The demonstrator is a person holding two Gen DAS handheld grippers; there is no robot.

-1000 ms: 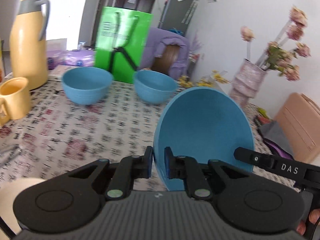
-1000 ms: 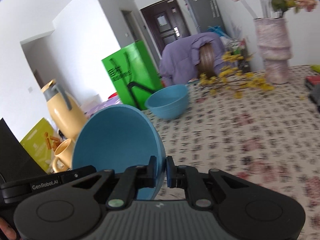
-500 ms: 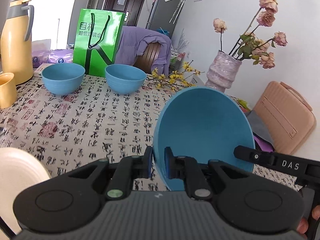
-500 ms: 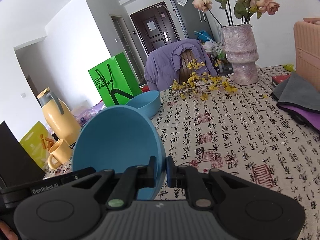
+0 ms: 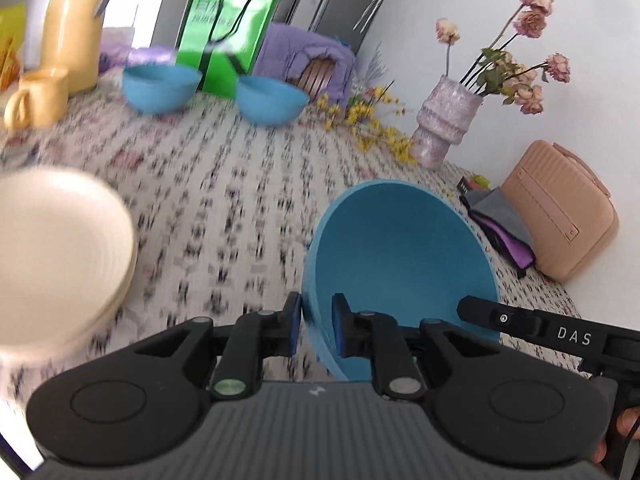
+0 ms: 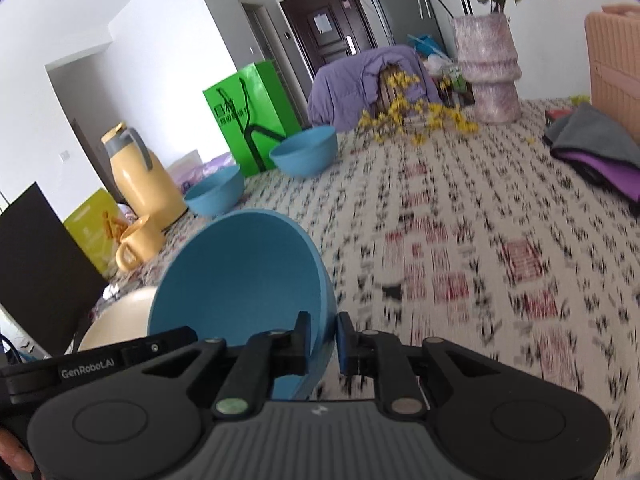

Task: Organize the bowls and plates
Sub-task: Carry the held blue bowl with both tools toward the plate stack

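I hold one blue bowl (image 5: 400, 256) between both grippers, tilted above the patterned tablecloth. My left gripper (image 5: 317, 326) is shut on its left rim. My right gripper (image 6: 323, 342) is shut on the same bowl's (image 6: 240, 276) right rim. Two more blue bowls (image 5: 161, 87) (image 5: 272, 97) stand upright at the far side of the table, in front of a green bag. They also show in the right wrist view, one (image 6: 305, 151) behind the other (image 6: 214, 192). A stack of cream plates (image 5: 60, 248) lies at the near left; its edge shows in the right wrist view (image 6: 120, 316).
A yellow thermos (image 5: 74, 28) and yellow mug (image 5: 38, 98) stand far left. A green bag (image 5: 226, 32), a vase of roses (image 5: 444, 124), yellow flower sprigs (image 5: 368, 120), folded cloths (image 6: 596, 152) and a pink case (image 5: 560, 208) line the back and right.
Both grippers have swung with the bowl, tipping the views downward. The plate stack now shows much larger at the left. The grip on the bowl is unchanged.
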